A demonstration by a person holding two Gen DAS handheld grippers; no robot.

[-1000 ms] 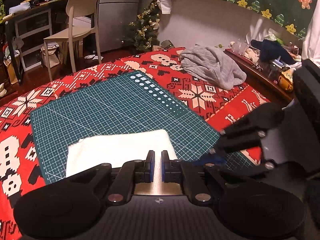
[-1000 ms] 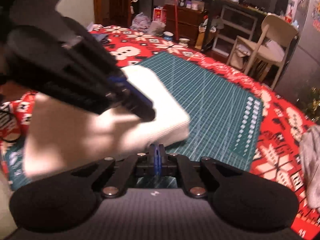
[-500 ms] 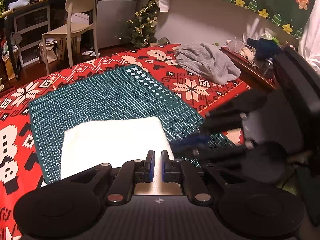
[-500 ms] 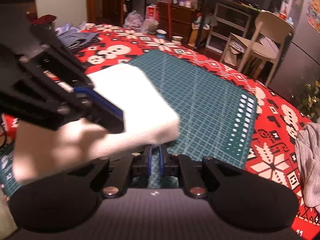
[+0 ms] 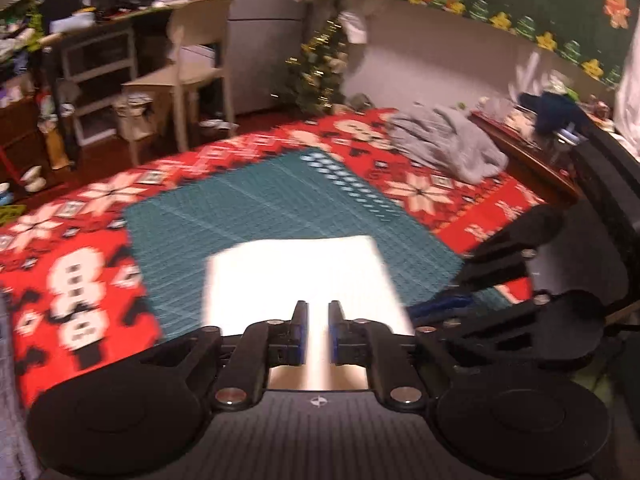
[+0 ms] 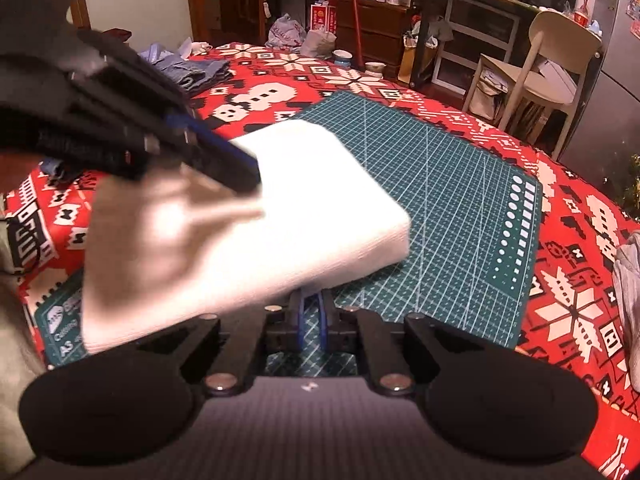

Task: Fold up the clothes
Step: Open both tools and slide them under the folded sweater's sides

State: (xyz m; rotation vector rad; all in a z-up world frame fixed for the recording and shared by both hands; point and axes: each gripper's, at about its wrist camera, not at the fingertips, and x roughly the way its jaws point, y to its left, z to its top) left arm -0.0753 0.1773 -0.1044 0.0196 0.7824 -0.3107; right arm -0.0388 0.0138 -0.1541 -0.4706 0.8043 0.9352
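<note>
Right wrist view: the thick white folded cloth (image 6: 256, 220) lies on the green gridded cutting mat (image 6: 460, 200), its long axis running left to right before the right gripper (image 6: 311, 312), fingers slightly parted, empty; the left gripper (image 5: 318, 320), narrowly parted, hovers over its near edge, nearer.

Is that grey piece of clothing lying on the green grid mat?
No, the grey garment lies crumpled on the red patterned cloth beyond the green mat, which carries only the folded white cloth.
</note>
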